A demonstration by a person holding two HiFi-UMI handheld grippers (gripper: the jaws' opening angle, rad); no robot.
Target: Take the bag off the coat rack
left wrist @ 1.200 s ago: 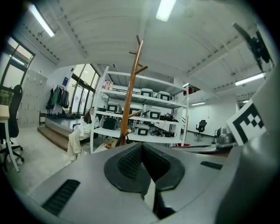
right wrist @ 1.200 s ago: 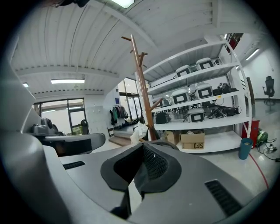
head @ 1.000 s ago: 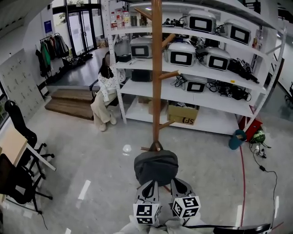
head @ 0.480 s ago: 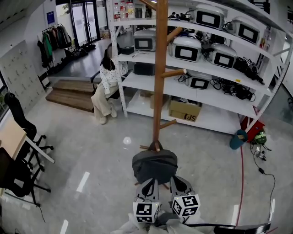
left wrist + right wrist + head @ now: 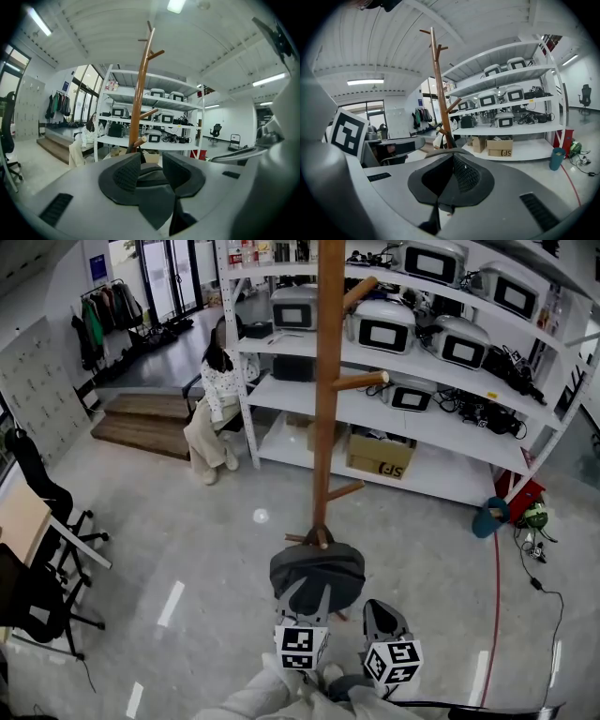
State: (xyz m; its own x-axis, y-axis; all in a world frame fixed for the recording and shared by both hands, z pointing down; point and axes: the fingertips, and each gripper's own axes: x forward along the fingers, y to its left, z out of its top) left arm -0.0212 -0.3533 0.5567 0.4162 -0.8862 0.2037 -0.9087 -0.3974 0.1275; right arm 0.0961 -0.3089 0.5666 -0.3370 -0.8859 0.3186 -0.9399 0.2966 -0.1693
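Observation:
A tall wooden coat rack [image 5: 328, 381] stands on the grey floor in front of the shelves. A dark grey bag [image 5: 317, 568] hangs low on it, by a peg near its foot. My left gripper [image 5: 314, 594] reaches up against the bag's underside. Its jaws are opening, and the left gripper view shows the bag's dark fabric [image 5: 151, 179] in the gap between the pads, which stand apart. My right gripper [image 5: 382, 613] hangs lower and to the right, clear of the bag, with its jaws shut on nothing [image 5: 451, 176]. The rack's pole [image 5: 439, 84] rises ahead of it.
White shelving [image 5: 469, 442] with boxy devices and a cardboard box [image 5: 375, 457] stands behind the rack. A person [image 5: 214, 399] sits at the shelf's left end by wooden steps [image 5: 141, 432]. Office chairs [image 5: 37, 512] are at the left. A teal bin [image 5: 487, 517] and floor cables [image 5: 539, 582] are at the right.
My left gripper has pushed forward under the bag and its jaws have parted. The right gripper has dropped back and to the right. The head view has tilted slightly.

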